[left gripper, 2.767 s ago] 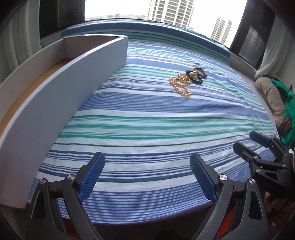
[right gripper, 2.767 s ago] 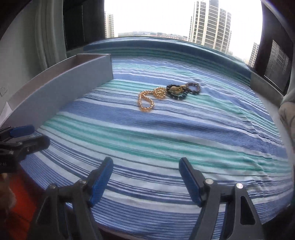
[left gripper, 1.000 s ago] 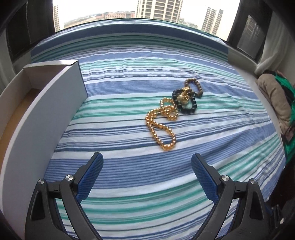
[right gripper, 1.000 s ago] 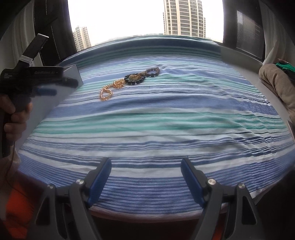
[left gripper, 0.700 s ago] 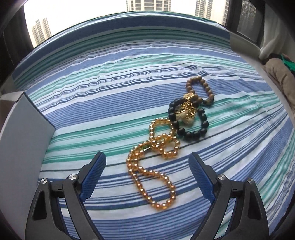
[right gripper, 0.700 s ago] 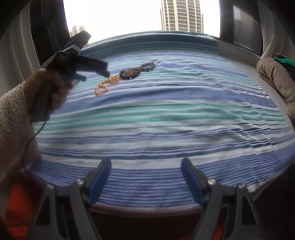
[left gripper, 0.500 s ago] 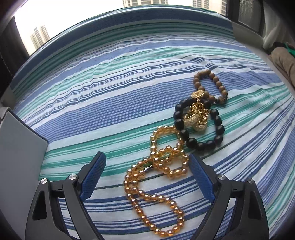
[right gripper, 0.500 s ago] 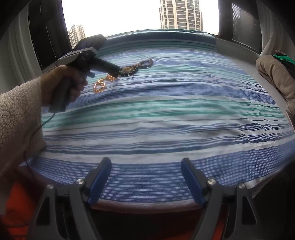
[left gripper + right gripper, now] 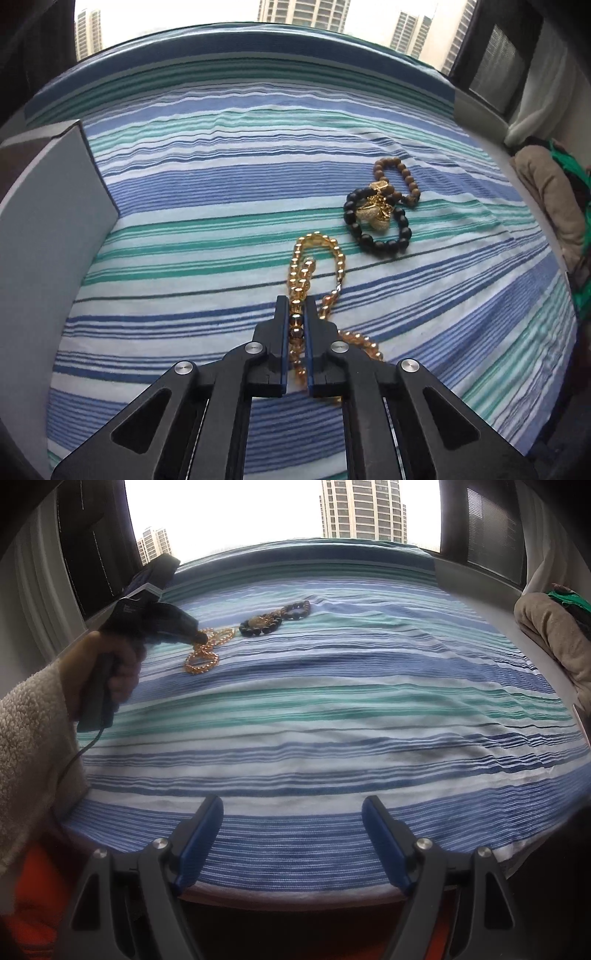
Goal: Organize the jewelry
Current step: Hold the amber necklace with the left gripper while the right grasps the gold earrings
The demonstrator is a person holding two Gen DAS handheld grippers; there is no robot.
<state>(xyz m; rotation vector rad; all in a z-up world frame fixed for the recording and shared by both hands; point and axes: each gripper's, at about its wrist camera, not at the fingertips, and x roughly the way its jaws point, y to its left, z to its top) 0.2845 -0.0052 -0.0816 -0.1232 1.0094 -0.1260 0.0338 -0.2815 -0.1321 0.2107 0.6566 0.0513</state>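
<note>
A: Jewelry first — the gold bead strand (image 9: 300,275) is now pinched by the left gripper (image 9: 295,325); jaws have just been closed, beads seen between the blue pads, strand not yet lifted, rest of it trailing on the striped bedspread (image 9: 221,192).

B: And the others?

A: Black bead bracelet (image 9: 373,236) w/ gold charm (image 9: 376,218) and brown bead bracelet (image 9: 400,177) left just beyond the strand, touching each other, apart from the strand's loop.

B: Vs. a sec ago?

A: Jaws were spread wide above the pile then; strand was looped closer to the black bracelet. Now it's drawn straighter toward the gripper. Grip judged done, so carry to the grey box (image 9: 55,221) at left is prob. next.

B: Right side?

A: Right gripper (image 9: 291,830) held wide open, nothing in it, near the bed edge, well apart from the jewelry. Person's hand (image 9: 107,672) seen gripping the left tool's handle.
</note>
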